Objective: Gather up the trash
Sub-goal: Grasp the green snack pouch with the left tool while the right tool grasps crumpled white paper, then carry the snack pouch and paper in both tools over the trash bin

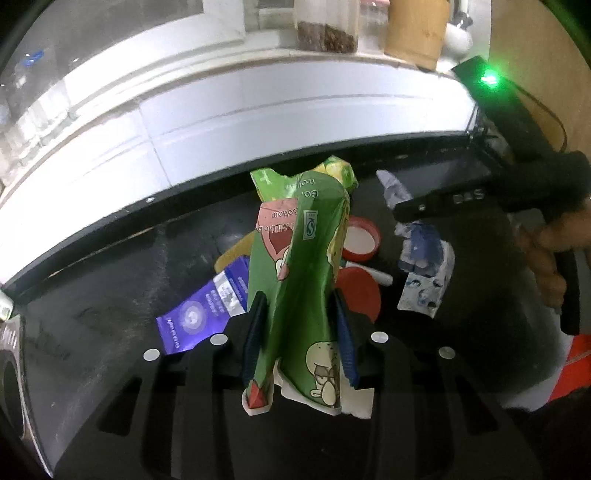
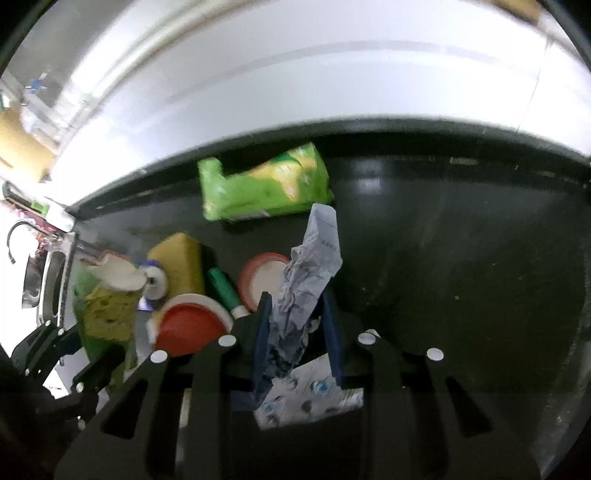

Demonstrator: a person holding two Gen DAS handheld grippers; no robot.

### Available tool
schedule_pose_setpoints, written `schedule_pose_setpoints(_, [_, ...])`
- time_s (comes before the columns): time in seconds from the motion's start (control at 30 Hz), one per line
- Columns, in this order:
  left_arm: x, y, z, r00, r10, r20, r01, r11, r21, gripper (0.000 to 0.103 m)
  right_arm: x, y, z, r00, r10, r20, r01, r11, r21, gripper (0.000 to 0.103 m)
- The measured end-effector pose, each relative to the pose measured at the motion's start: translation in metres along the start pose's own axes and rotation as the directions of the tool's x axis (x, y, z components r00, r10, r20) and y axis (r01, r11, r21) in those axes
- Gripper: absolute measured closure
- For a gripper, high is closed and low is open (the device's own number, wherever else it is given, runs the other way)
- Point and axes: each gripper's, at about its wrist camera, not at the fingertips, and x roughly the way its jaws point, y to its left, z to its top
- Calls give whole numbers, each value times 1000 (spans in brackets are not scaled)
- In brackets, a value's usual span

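Observation:
My left gripper is shut on a green cartoon snack wrapper and holds it above the black counter. My right gripper is shut on a crumpled white-and-blue paper wrapper; it shows in the left wrist view hanging from the right gripper's fingers. The left gripper with its wrapper shows at the left of the right wrist view. On the counter lie a purple packet, two red lids, a green marker and a green-yellow packet.
A yellow sponge lies by the lids. A white tiled wall rises behind the counter, with jars on a ledge. A sink lies at the left. A black device with a green light stands at the right.

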Motion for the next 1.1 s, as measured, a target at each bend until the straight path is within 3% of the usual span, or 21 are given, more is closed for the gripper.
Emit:
schedule_pose_setpoints(0.17, [-29, 0, 2, 999, 30, 22, -29, 999, -32, 68, -37, 21, -8, 999, -7, 43, 10, 998, -61, 75])
schedule_pose_setpoints(0.47, [-80, -15, -28, 995, 93, 31, -90, 991, -95, 68, -89, 56, -63, 997, -9, 75, 22, 984, -177, 75])
schedule_pose_setpoints(0.73, [-107, -27, -63, 993, 114, 20, -111, 987, -120, 68, -109, 73, -108, 998, 0, 70, 15, 977, -211, 75])
schedule_pose_setpoints(1.1, [-131, -28, -85, 989, 146, 27, -141, 979, -150, 68, -128, 89, -126, 996, 9, 92, 14, 971, -239, 75])
